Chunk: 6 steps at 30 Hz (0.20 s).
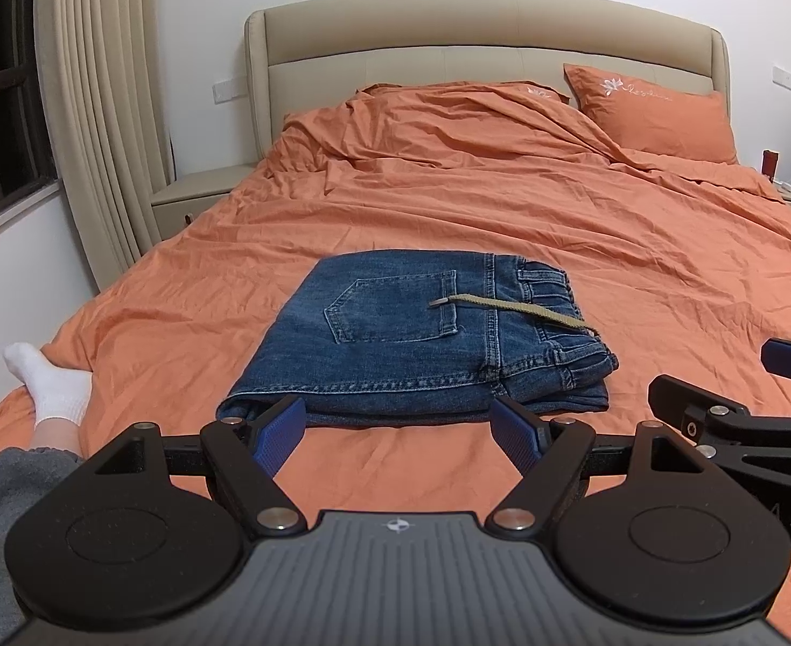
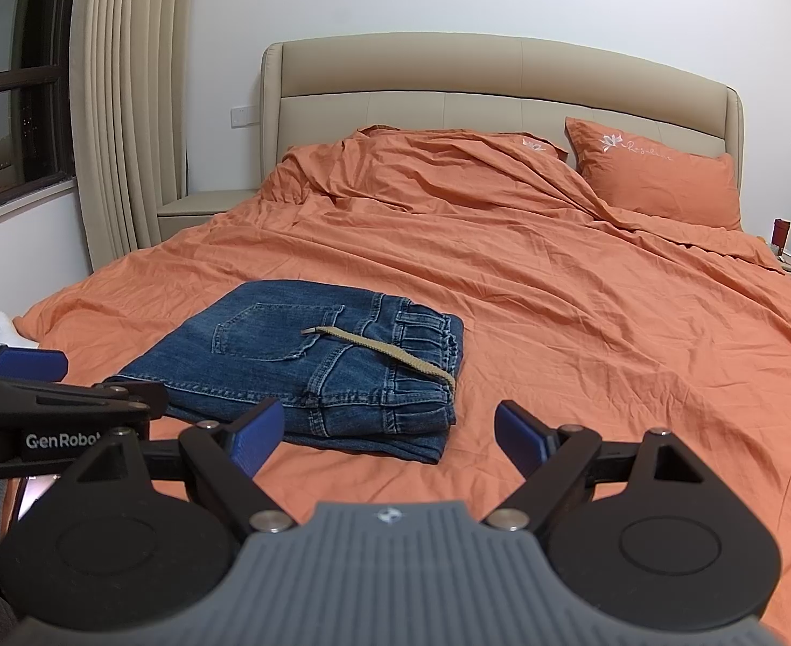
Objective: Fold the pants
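Pants [image 1: 395,334]: denim, folded rect. | L gripper [image 1: 400,430] wide, empty | R gripper [image 2: 390,430] wide, empty

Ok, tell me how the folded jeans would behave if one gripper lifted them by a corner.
The folded jeans are stacked loose denim layers, so they would probably sag and unfold. The drawstring lying loose on top would likely slide off and dangle.

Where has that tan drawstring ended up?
The tan drawstring lies loose on top of the folded jeans, running from the waistband at their right edge to the back pocket, mid-bed on the orange sheet ahead of both grippers.
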Available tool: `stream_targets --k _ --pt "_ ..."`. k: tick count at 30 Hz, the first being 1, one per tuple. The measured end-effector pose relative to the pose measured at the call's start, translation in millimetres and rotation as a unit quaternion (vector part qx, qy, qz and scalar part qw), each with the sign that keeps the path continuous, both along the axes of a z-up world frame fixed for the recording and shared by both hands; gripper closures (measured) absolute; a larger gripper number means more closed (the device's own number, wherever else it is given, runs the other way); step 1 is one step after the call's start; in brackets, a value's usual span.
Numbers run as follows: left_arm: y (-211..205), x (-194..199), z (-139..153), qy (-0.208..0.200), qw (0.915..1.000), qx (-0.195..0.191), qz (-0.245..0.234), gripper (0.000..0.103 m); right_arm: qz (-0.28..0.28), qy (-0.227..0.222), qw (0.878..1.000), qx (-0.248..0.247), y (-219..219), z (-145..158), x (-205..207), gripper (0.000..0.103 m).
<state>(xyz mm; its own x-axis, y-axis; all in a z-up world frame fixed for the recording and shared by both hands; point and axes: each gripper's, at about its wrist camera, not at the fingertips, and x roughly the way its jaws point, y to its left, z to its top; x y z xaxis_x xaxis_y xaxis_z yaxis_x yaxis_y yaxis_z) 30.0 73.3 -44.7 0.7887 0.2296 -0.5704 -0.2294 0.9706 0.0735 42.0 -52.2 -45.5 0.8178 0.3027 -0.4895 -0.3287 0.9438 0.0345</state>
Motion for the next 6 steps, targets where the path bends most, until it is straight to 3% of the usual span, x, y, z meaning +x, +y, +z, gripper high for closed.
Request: stream_targets --k 6 --pt "-3.3 -0.7 1.1 -0.001 1.0 0.001 0.003 0.012 0.0 0.002 1.0 0.001 0.8 -0.8 -0.3 0.021"
